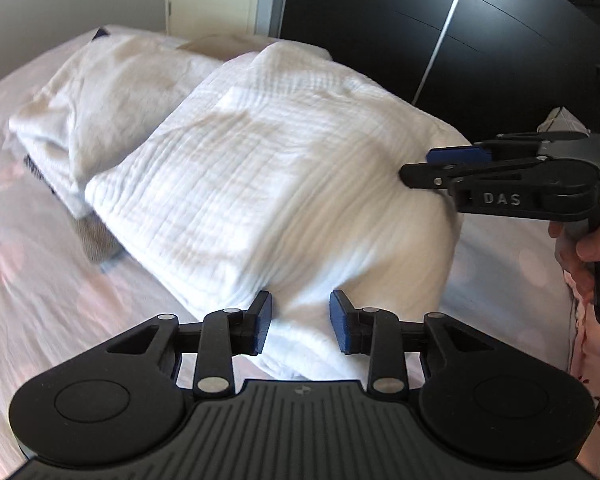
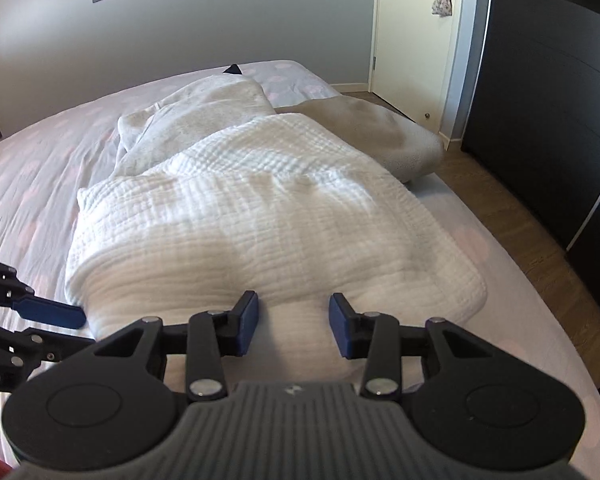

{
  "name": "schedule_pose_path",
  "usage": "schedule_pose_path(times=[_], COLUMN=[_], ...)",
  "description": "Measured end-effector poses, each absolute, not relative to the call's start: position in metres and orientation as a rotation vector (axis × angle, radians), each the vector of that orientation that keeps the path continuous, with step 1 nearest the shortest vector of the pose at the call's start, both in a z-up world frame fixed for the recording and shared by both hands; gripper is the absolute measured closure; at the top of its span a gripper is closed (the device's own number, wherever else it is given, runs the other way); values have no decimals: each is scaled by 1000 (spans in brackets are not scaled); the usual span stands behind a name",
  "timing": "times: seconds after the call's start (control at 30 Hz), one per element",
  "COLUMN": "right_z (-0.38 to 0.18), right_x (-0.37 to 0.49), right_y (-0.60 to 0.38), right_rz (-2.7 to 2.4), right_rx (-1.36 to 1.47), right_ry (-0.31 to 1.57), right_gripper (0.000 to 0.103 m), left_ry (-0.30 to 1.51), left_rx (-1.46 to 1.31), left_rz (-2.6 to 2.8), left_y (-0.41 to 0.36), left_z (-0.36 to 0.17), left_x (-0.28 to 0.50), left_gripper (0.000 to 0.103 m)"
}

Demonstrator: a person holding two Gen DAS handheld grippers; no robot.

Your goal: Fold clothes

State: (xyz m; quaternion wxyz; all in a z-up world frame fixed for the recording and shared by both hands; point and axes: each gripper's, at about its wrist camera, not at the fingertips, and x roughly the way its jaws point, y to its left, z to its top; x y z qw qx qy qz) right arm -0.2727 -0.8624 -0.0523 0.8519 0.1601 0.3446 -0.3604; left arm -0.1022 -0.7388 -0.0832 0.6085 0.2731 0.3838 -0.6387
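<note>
While both tongs hang part-open over the near hem of the white crinkled muslin cloth (image 2: 268, 216), nothing is gripped: the left tongs (image 1: 300, 322) and the right tongs (image 2: 294, 322) each show blue pads standing apart with fabric below the gap, not pinched. No earlier picture is given, so only this stance can be told. The cloth lies doubled over on the pale pink spotted bed sheet (image 2: 32, 184), near the bed's right edge, its far part overlapping a white towelling garment (image 2: 204, 116). Judged from this, one fold looks laid down and released; the next move probably calls for a fresh grip on the two near corners or a side edge, taking all layers together so that the fold does not slide open.

Only the right wrist view shows the beige fleece blanket (image 2: 384, 132) beyond the cloth, the wooden floor (image 2: 512, 216) and the cream door (image 2: 416, 40). Only the left wrist view shows the person's hand (image 1: 584, 248) on the right tongs' handle, and a dark striped fabric (image 1: 36, 170) peeping from under the towelling at the far left.
</note>
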Motion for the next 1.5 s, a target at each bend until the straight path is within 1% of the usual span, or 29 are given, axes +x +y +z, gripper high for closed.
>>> schedule_pose_path(times=[0.1, 0.17, 0.2, 0.23, 0.27, 0.3, 0.33, 0.37, 0.4, 0.43, 0.5, 0.53, 0.57, 0.6, 0.73, 0.83, 0.93, 1.07, 1.2, 1.37, 1.5], right_z=[-40, -27, -20, -13, -5, 3, 9, 16, 22, 28, 35, 39, 42, 44, 52, 54, 51, 40, 25, 13, 10], right_x=[-277, -283, -287, -291, -296, -301, -306, -310, -315, -319, -326, -329, -332, -335, -352, -358, -356, -353, -349, -343, -345], right_y=[-856, -848, -843, -837, -830, -823, -815, -808, -801, -793, -776, -768, -760, -751, -712, -686, -665, -643, -621, -595, -582], right_rz=[-777, -786, -788, -790, -794, -798, -800, -801, -802, -804, -812, -816, -823, -836, -898, -966, -1061, -1110, -1128, -1148, -1104], right_rx=[343, 350, 353, 356, 358, 364, 373, 381, 390, 397, 410, 417, 422, 425, 438, 428, 426, 446, 399, 306, 309], right_ry=[713, 682, 662, 641, 618, 597, 580, 562, 544, 530, 516, 509, 501, 490, 398, 362, 366, 413, 444, 503, 538], right_gripper=[60, 57, 53, 48, 45, 39, 37, 33, 27, 24, 23, 20, 17, 12, 2, 1, 1, 1, 1, 1, 1], left_ry=[860, 835, 820, 805, 779, 751, 723, 694, 669, 645, 567, 544, 525, 505, 445, 419, 425, 463, 508, 507, 511], left_rx=[616, 602, 592, 580, 564, 547, 530, 513, 492, 469, 425, 415, 409, 402, 398, 389, 358, 348, 349, 375, 401], left_rz=[-1462, -1461, -1462, -1463, -1465, -1467, -1469, -1470, -1466, -1460, -1433, -1422, -1413, -1404, -1369, -1337, -1345, -1325, -1288, -1254, -1191], left_y=[-728, -720, -714, -708, -702, -695, -689, -682, -676, -670, -658, -652, -646, -641, -619, -602, -587, -572, -561, -545, -532], left_z=[-70, -59, -53, -46, -38, -29, -21, -12, -4, 3, 16, 19, 22, 26, 35, 35, 32, 21, 7, -8, -16], left_x=[-101, -102, -104, -106, -109, -112, -115, -118, -121, -124, -131, -135, -138, -142, -154, -160, -161, -161, -161, -169, -179], left_gripper=[72, 72, 72, 68, 64, 56, 52, 52, 49, 43, 36, 33, 31, 28, 27, 27, 27, 27, 27, 27, 27])
